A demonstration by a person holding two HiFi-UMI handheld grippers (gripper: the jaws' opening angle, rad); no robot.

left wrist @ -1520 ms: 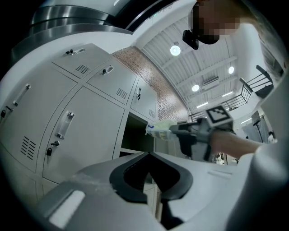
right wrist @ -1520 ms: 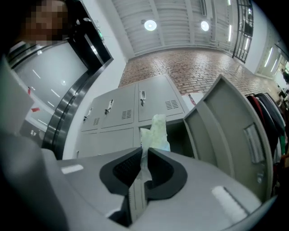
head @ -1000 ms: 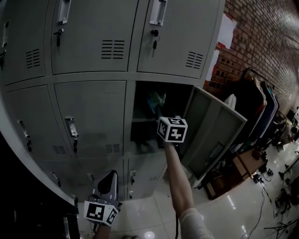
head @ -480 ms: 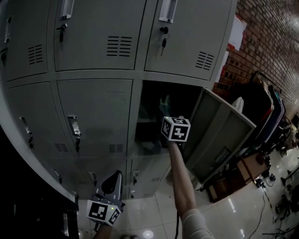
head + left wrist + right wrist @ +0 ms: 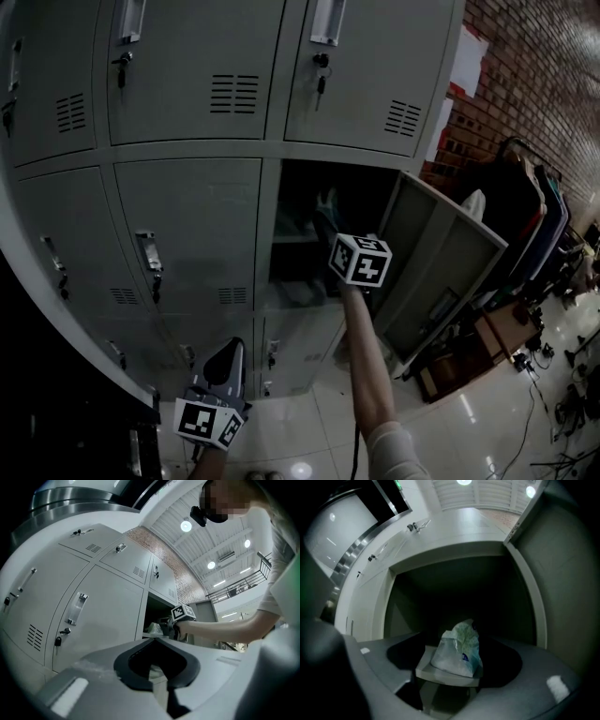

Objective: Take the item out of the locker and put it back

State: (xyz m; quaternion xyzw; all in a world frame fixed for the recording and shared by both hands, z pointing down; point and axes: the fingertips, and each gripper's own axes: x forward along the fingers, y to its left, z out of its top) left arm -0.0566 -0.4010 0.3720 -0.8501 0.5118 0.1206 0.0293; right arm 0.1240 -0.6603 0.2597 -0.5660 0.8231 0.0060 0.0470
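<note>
- The right claw (image 5: 452, 666) is clamped on the plastic bag (image 5: 458, 649). It pinches the bag's lower part, and the crumpled top stands up between the jaws.
- Bag and claw sit right in the mouth of the open locker (image 5: 298, 192), above the locker's shelf (image 5: 292, 240), and the bag rests on nothing.
- Against 1 second ago, almost nothing moves. The claw has drifted only a touch toward the locker's door (image 5: 441, 272), and the bag stays in the locker's opening.
- My read: that's a pause at the threshold, so the bag is neither clearly out nor set back. Which way it goes next I cannot tell.
- The left claw (image 5: 230, 349) hangs well below and left of the locker's opening, jaws together on nothing. It's where it was 1 second ago and plays no part.
- The risk I see: a thin bag on a small pinch could slip if it's swung.
</note>
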